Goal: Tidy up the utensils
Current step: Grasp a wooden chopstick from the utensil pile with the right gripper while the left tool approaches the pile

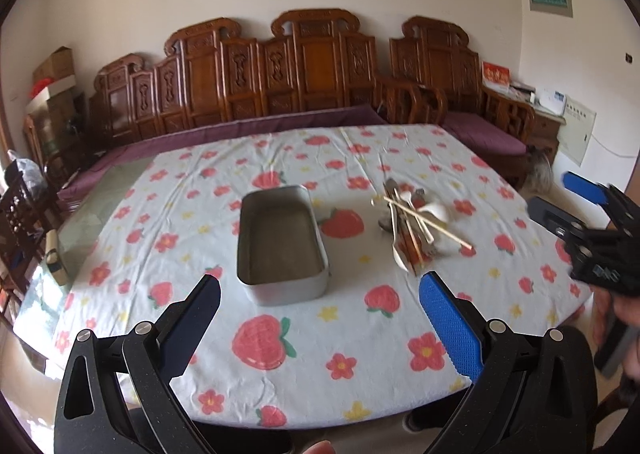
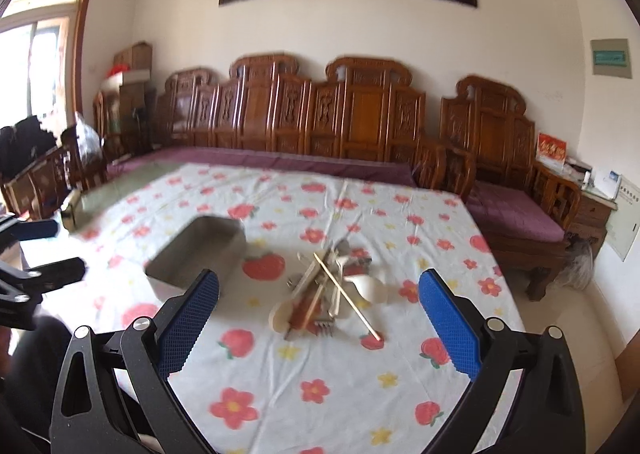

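Observation:
A pile of utensils (image 1: 414, 226) lies on the flowered tablecloth (image 1: 280, 334): white spoons, chopsticks, a fork and metal pieces. An empty grey metal tin (image 1: 280, 250) stands to its left. My left gripper (image 1: 320, 294) is open and empty, held above the near table in front of the tin. In the right wrist view the pile (image 2: 328, 294) lies ahead of my right gripper (image 2: 320, 294), which is open and empty, with the tin (image 2: 200, 254) at its left. The right gripper also shows at the right edge of the left wrist view (image 1: 560, 202).
A carved wooden bench with purple cushions (image 1: 280, 94) runs behind the table. A small dark box (image 1: 56, 258) sits on the bare glass at the table's left end. A side cabinet with papers (image 2: 592, 190) stands at the right wall.

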{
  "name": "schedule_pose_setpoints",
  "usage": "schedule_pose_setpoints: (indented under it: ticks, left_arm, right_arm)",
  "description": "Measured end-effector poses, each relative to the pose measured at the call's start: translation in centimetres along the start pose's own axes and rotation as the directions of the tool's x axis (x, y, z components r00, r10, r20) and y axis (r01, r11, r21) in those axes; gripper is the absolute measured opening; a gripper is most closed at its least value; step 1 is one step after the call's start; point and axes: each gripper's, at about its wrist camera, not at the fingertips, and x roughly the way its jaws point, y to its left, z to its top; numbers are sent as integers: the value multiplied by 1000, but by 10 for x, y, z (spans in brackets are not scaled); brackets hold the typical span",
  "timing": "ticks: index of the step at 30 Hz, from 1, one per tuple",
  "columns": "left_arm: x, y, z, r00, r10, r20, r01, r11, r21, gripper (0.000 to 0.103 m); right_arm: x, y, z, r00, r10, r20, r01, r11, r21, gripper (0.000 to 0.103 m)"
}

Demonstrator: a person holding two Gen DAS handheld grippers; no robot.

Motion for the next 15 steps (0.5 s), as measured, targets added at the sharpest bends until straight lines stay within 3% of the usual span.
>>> schedule_pose_setpoints:
  ticks: [5,11,13,15]
  left_arm:
    - [20,-3,-2,999,-12,-46,13,1000,19,97]
    - [41,-10,0,996,-54,-76,57,998,31,97]
    - [50,-15,0,992,-90,-87,92,995,24,97]
    - [56,-20,1,990,-105,-96,108,994,25,97]
  right_arm:
    - [65,-21,-12,992,73,-103,-75,997,-12,100]
    - [136,-50,-42,967,86,-241,-94,995,-23,77]
    - [155,-61,-53,951,97,-292,-103,995,-3,64]
    - [170,-70,-63,940,109,-323,-113,994,6,60]
